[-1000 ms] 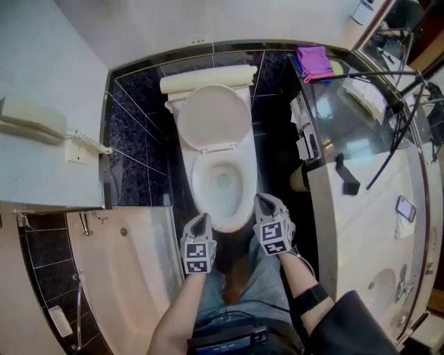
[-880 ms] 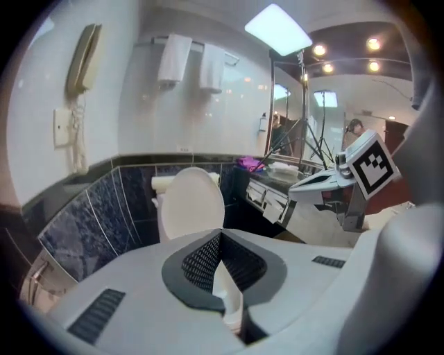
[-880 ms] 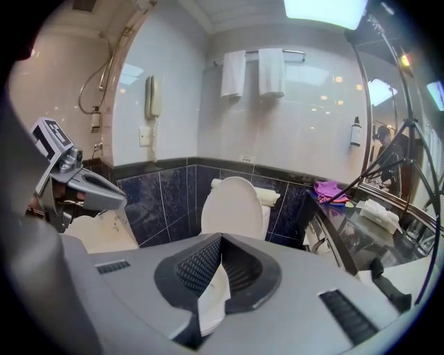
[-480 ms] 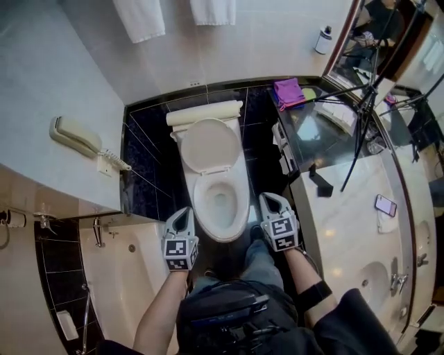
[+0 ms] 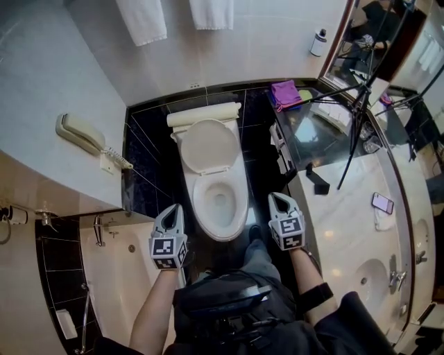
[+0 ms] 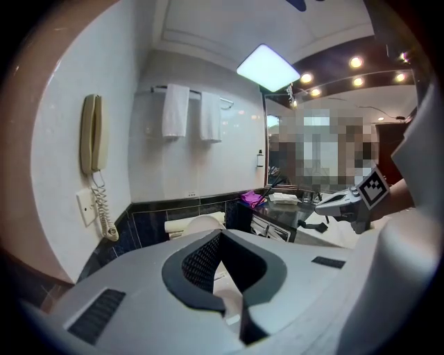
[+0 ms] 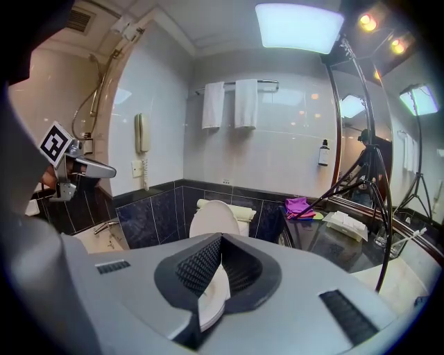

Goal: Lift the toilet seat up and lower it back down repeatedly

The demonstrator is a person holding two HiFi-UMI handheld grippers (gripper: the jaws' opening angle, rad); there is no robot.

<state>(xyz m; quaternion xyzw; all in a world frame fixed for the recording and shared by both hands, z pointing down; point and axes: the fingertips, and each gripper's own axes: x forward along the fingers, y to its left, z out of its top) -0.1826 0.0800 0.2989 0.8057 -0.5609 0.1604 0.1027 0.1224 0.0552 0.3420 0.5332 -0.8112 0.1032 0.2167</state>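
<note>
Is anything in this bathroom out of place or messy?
Nothing is spilled or broken. The odd thing is a black tripod standing on the counter right of the toilet, legs spread across it. A purple cloth lies bunched at the counter's back corner.

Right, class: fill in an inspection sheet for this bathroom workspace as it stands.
Surface: dark tiled floor around the toilet.
Job's things: toilet, lid standing raised, bowl open.
Clutter: purple cloth and smartphone on the counters.
Tools: left tool and right tool both shut, empty, held either side of the bowl, apart from it.
Cables: coiled cord under the wall phone.
Surroundings: bathtub left, sink right, towels on the back wall.
</note>
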